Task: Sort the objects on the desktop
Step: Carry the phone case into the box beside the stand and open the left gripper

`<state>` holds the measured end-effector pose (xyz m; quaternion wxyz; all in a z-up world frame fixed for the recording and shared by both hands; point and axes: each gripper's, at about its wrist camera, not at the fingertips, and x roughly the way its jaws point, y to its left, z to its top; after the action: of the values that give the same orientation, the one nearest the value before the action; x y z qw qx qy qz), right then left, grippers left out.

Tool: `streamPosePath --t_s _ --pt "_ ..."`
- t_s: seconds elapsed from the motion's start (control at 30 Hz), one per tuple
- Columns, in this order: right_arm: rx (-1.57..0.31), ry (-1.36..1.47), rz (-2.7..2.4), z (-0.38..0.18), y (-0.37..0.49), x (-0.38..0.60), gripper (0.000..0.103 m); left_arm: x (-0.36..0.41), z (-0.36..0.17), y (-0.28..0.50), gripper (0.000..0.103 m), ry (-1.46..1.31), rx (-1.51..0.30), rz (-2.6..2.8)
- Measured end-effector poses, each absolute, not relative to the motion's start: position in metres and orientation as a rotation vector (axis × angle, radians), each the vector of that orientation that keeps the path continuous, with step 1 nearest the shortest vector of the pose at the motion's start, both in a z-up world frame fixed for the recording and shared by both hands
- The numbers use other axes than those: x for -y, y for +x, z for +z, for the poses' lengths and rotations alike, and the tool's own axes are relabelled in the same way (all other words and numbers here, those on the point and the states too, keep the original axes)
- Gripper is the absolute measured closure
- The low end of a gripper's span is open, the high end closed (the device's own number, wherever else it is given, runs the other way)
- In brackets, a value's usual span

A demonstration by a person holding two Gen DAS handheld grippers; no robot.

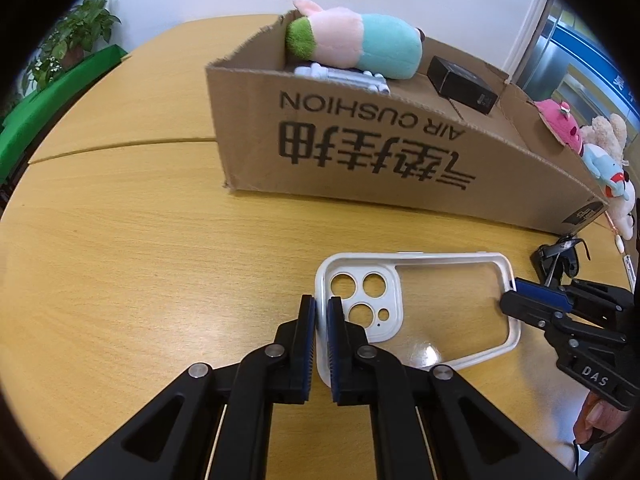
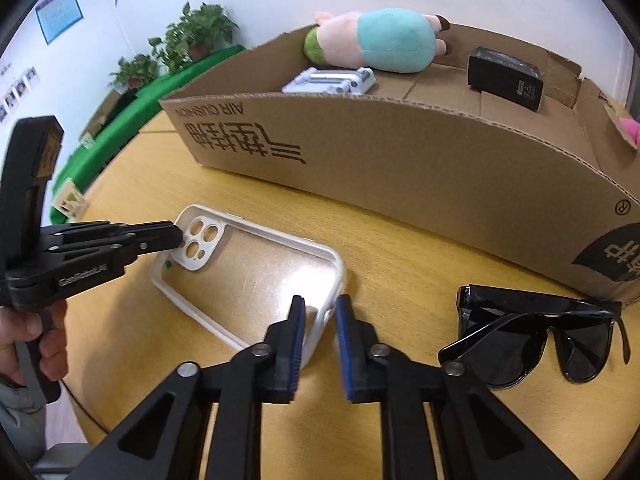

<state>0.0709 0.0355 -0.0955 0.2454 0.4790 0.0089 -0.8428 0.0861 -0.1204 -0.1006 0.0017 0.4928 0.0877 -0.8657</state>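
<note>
1. The left gripper [image 1: 321, 312] is closed on the camera-end rim of the white phone case [image 1: 412, 308], which lies on the wooden table [image 1: 140, 260].
2. The right gripper [image 2: 321, 320] pinches the opposite end rim; part of that rim is hidden between its pads.
3. Black sunglasses [image 2: 536, 340] lie just right of the case, cut off in the left wrist view.
4. Beyond stands a cardboard box [image 2: 420, 168] holding a plush pig [image 2: 380, 40], a black box [image 2: 506, 78] and a white stand [image 2: 332, 80], partly hidden by the wall.
5. More plush toys [image 1: 600, 152] at the box's right end are hard to make out.
</note>
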Motion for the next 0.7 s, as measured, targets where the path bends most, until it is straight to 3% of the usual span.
streamPosePath --t_s 0.4,0.7 --pt "0.06 1.09 -2.423 -0.026 0.075 -0.063 0.091 0.104 -0.02 0.087 0.098 1.332 -0.231 -2.877" --pt "0.115 0.954 -2.558 0.024 0.068 -0.105 0.091 0.059 0.031 0.047 0.098 1.223 -0.082 -3.027"
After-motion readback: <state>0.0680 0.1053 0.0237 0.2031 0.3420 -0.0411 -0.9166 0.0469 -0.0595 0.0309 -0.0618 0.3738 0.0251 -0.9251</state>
